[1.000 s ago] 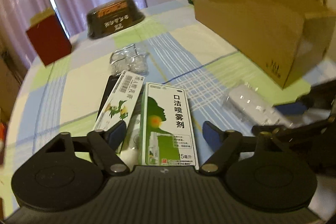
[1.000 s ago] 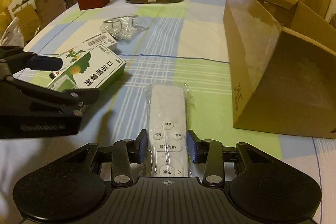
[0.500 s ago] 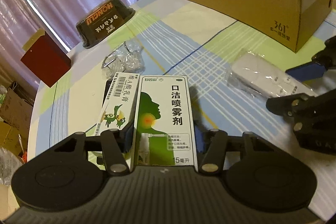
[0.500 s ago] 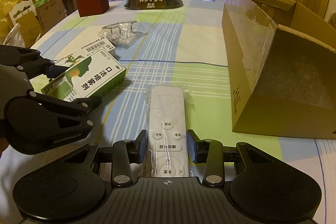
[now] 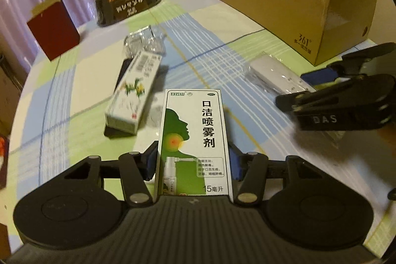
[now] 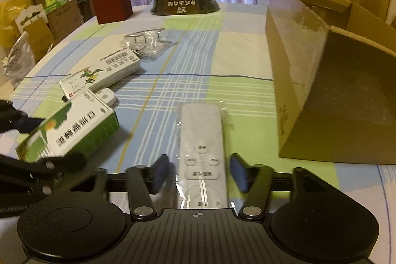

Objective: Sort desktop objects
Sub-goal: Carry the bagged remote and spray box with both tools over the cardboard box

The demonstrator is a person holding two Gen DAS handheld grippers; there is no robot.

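Left gripper [image 5: 193, 160] pinches a green-and-white throat spray box [image 5: 194, 137], lifted left of the cardboard box [image 5: 297, 4]. Right gripper [image 6: 199, 171], fingers spread, straddles the plastic-wrapped white remote [image 6: 201, 145] lying beside that cardboard box.

Open tablecloth [image 6: 237, 51] ahead; cardboard box [image 6: 321, 81] walls off the right.

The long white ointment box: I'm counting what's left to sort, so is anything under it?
Yes. A flat black item pokes out from under the long white ointment box, and a small white object lies beside its near end. What the black item is stays hidden.
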